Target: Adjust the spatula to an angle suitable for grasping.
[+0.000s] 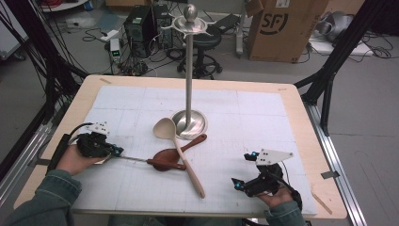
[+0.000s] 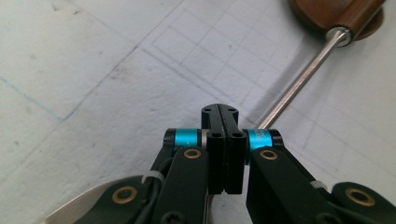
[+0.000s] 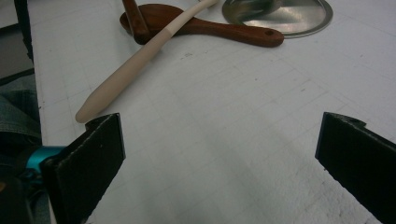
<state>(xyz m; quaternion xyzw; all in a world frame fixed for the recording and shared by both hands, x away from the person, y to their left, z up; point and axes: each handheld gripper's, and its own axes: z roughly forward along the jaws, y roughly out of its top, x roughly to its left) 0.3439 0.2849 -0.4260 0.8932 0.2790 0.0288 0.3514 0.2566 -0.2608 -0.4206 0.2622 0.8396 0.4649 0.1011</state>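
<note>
High view: left gripper (image 1: 112, 151) at lower left, clamped on the thin steel shank of a utensil (image 1: 141, 160) with a dark wooden handle, lying mid-frame beside the pale spoon (image 1: 176, 147) and brown spoon (image 1: 179, 151); hook stand (image 1: 189, 70) upright behind, probably the hanging target. Left gripper view: jaws pressed together, shank (image 2: 299, 79) running to upper right. Right gripper view: jaws wide apart, nothing between, idle near pale spoon's handle (image 3: 135, 65).

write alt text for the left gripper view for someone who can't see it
The left gripper has its two black jaws shut, and a thin metal utensil shaft runs from them up to the right, ending in a dark wooden handle at the top edge. Below lies a white gridded mat, and a shiny metal blade shows at the bottom left.
</note>
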